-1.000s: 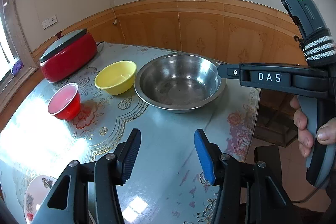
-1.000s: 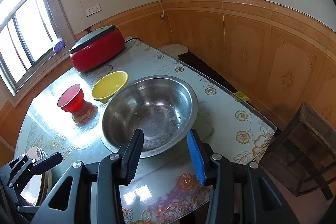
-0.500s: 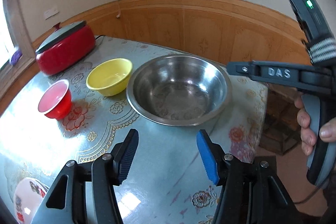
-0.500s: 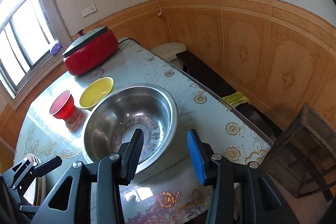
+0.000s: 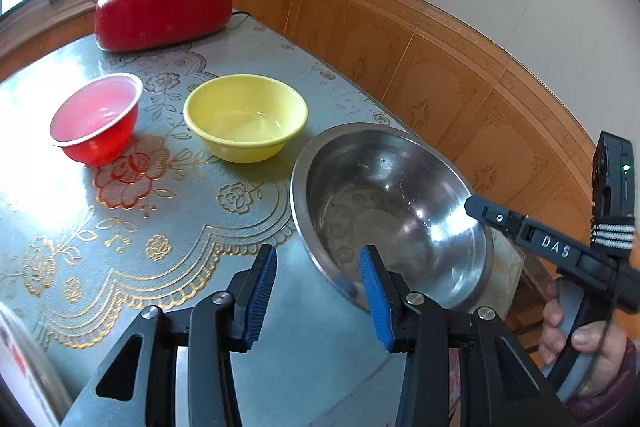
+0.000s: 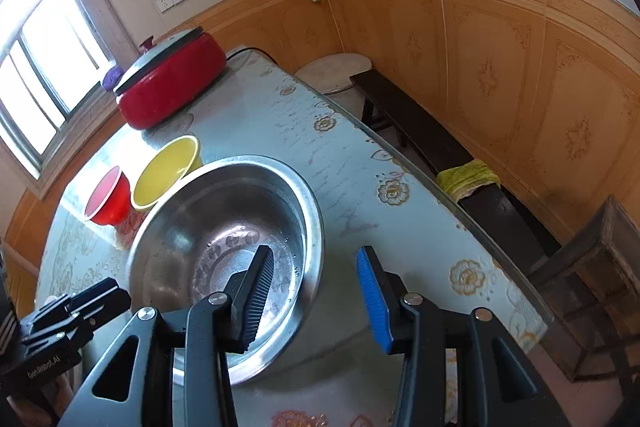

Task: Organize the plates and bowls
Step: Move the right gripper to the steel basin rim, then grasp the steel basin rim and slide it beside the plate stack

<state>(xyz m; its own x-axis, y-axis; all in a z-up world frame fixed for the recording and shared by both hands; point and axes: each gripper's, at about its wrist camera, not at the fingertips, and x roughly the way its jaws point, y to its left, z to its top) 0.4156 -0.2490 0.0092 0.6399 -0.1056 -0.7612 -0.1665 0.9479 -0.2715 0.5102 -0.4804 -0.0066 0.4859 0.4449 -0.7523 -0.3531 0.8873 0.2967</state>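
A steel bowl [image 5: 394,223] sits at the near right edge of the bench [image 5: 168,267], which is covered in a flowered cloth, with a yellow bowl [image 5: 245,117] just beyond it and a red bowl [image 5: 98,119] beside that; a red cooker [image 5: 164,7] stands at the far end. The left tongs [image 5: 318,291] hang wide apart and hold nothing, their right blue pad over the steel bowl's near rim. Only the right wrist view takes in the dark seat [image 6: 424,131] along the panelled wall, a yellow-green rag [image 6: 468,179] lying on it, a round stool [image 6: 334,73] and the window [image 6: 36,67]. There the right tongs [image 6: 316,291] also gape wide and hold nothing, straddling the steel bowl's [image 6: 228,227] right rim: the black pad over the inside, the blue pad outside. The steel bowl looks shiny, with a worn, spotted bottom. Only the left wrist view shows a patterned plate's edge [image 5: 20,367] at lower left.
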